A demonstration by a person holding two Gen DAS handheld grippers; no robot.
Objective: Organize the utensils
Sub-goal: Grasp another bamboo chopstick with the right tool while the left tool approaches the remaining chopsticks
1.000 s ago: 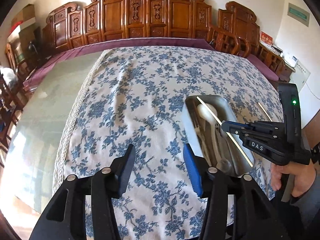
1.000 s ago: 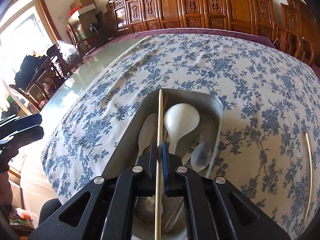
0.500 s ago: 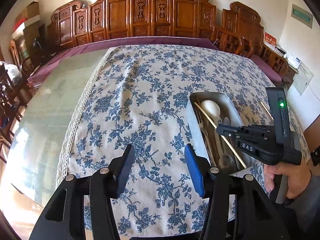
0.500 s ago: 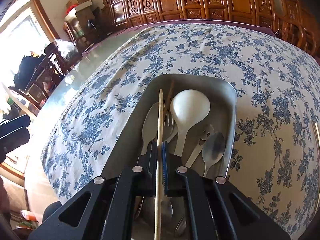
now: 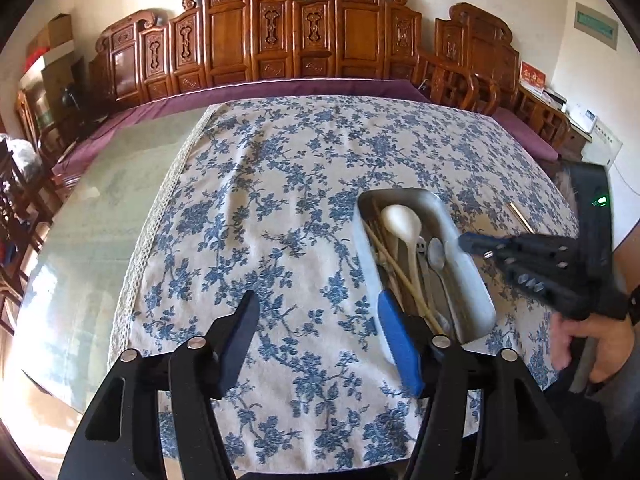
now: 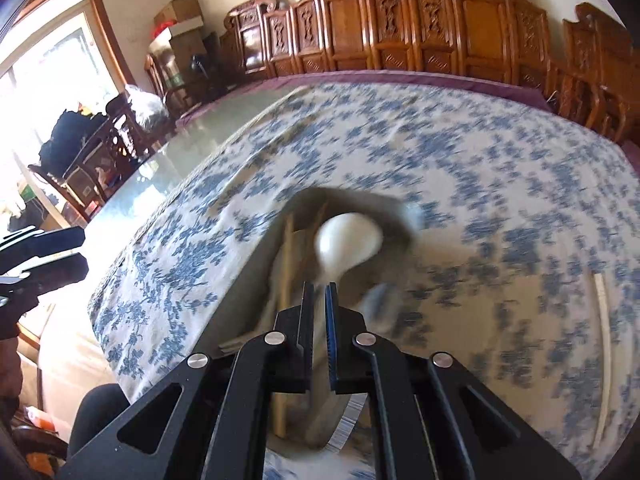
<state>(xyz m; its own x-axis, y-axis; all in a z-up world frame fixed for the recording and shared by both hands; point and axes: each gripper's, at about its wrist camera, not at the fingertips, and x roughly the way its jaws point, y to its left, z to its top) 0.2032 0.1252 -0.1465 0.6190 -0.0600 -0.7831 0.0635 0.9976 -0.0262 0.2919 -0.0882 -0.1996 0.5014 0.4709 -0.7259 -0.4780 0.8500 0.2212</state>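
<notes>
A metal tray (image 5: 400, 193) on the blue-flowered cloth holds a white spoon (image 5: 402, 222), a metal spoon (image 5: 436, 254) and two crossed wooden chopsticks (image 5: 400, 272). My left gripper (image 5: 320, 320) hovers over bare cloth just left of the tray, its jaws opening with nothing between them. In the blurred right wrist view my right gripper (image 6: 320, 308) is shut and empty above the near end of the tray (image 6: 248, 296), over the white spoon (image 6: 348, 246) and chopsticks (image 6: 286, 264). A single chopstick (image 6: 604, 352) lies loose on the cloth to the tray's right.
The cloth (image 5: 280, 200) covers a big round glass-topped table (image 5: 100, 208). Carved wooden chairs (image 5: 320, 40) line the far side. A person's hand (image 5: 592, 340) holds the right gripper (image 5: 464, 242) beside the tray. The left gripper (image 6: 85, 250) shows at the left edge.
The chopstick that my right gripper held is out of its jaws and lies in the tray; that gripper has drawn back and up. My left jaws have widened.
</notes>
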